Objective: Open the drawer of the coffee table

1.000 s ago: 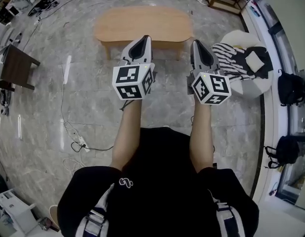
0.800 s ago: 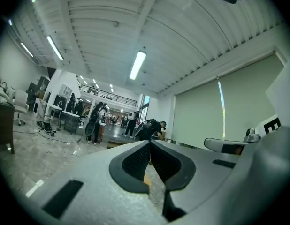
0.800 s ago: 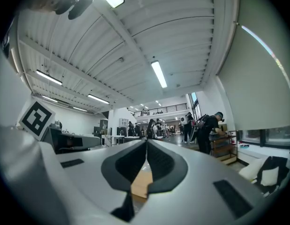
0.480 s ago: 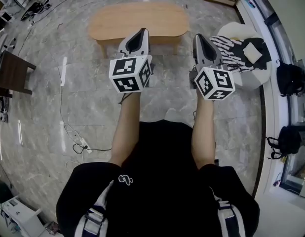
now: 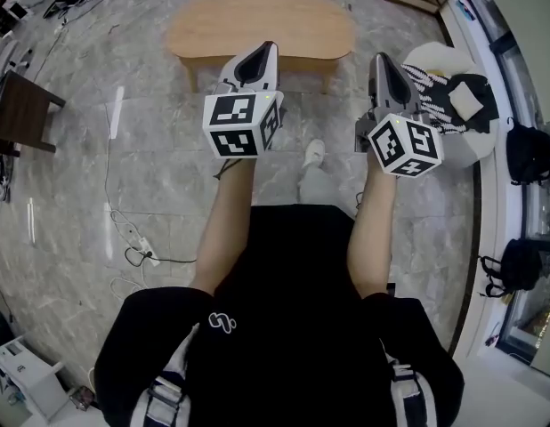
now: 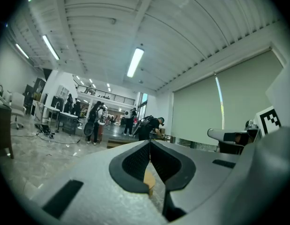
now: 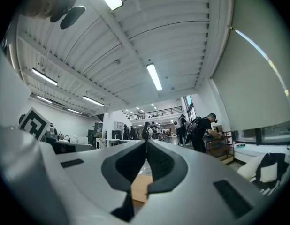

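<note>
Left fingers (image 6: 132, 162), right fingers (image 7: 130, 167) together, empty.

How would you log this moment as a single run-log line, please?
stage: pre-contact | left gripper: jaws shut, empty | right gripper: jaws shut, empty | coffee table: ahead, untouched | drawer: not visible

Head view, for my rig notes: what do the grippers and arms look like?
The left gripper and right gripper have pale grey shells tapering to black ribbed pads; each carries a white cube of black square markers. Bare forearms, black short-sleeved top.
</note>
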The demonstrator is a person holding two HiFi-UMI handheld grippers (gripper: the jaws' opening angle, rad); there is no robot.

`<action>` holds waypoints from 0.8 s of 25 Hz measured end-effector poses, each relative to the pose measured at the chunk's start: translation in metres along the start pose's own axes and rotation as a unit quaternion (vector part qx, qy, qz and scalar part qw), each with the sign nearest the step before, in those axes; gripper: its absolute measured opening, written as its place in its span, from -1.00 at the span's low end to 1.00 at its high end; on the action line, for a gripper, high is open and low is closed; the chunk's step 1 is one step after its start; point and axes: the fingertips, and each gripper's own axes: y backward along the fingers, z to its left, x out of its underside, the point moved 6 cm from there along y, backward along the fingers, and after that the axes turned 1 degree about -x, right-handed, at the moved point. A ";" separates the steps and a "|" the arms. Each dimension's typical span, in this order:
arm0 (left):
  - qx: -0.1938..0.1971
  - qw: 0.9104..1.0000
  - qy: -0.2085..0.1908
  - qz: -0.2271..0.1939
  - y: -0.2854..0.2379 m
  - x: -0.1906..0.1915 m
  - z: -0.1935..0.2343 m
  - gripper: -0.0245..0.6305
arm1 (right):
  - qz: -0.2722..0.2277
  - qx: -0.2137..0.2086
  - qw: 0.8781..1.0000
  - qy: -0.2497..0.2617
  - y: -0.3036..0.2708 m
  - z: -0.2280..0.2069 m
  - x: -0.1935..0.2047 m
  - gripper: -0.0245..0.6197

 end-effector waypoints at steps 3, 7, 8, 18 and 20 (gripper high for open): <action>-0.014 1.000 -0.014 -0.007 -0.011 0.004 0.005 -0.89 | -0.008 -0.001 1.000 -0.006 -0.009 -0.013 0.006 -0.89; -0.017 0.999 -0.027 -0.014 -0.030 0.006 0.012 -0.89 | -0.027 0.001 1.000 -0.016 -0.025 -0.027 0.011 -0.89; -0.022 0.999 -0.029 -0.021 -0.034 0.006 0.016 -0.89 | -0.029 -0.002 0.999 -0.017 -0.032 -0.029 0.014 -0.89; -0.030 0.998 -0.028 -0.046 -0.123 0.003 0.022 -0.89 | -0.028 -0.009 0.998 -0.046 -0.111 -0.094 0.034 -0.89; -0.035 0.998 -0.014 -0.047 -0.142 -0.001 0.028 -0.89 | -0.024 -0.019 0.999 -0.045 -0.130 -0.105 0.036 -0.89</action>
